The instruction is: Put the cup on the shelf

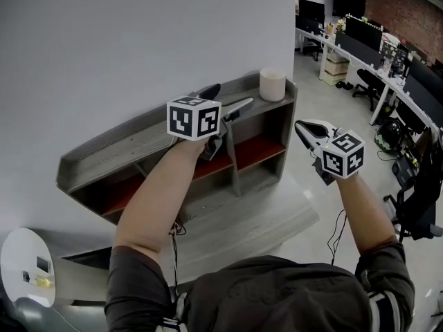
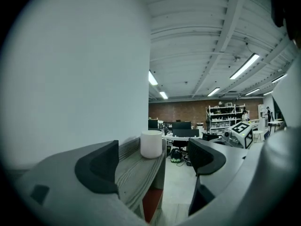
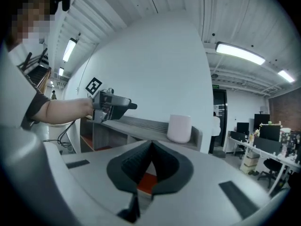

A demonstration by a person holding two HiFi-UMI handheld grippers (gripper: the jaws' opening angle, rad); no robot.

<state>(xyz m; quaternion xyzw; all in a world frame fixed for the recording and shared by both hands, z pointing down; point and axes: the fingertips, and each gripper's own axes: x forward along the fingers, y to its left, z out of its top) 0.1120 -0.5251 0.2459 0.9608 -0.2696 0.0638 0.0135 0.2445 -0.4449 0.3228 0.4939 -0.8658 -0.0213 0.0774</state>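
since neither tool has anything in its grasp, the account starts with the two of them, held out on the person's forearms: the left gripper [image 2: 151, 166] has its jaws spread wide with nothing between them but a view of the board beneath, and the right gripper [image 3: 149, 160] has its jaws pressed together tip to tip, closed on nothing. from the head view the left one hovers just above the top board near its middle, while the right one is held off to the right of the unit, over the floor and apart from it. next comes the shelf [image 1: 138, 140], a single grey wood-grain unit set against a pale wall [image 1: 138, 47], with a long top board and red-lined compartments beneath, split by an upright divider. at the far right end of that top board stands the cup [image 1: 273, 84], pale, plain and upright, resting on the wood, well ahead of the left jaws and touched by neither tool. judging from this, the placing looks done: the cup is already on the shelf and free of both grippers, so little seems left beyond drawing the hands back. by count there is one cup, one shelf unit and two grippers. farther off lies an open office with rows of desks, dark monitors [image 1: 349, 1], chairs and a brick wall [image 1: 401, 9].
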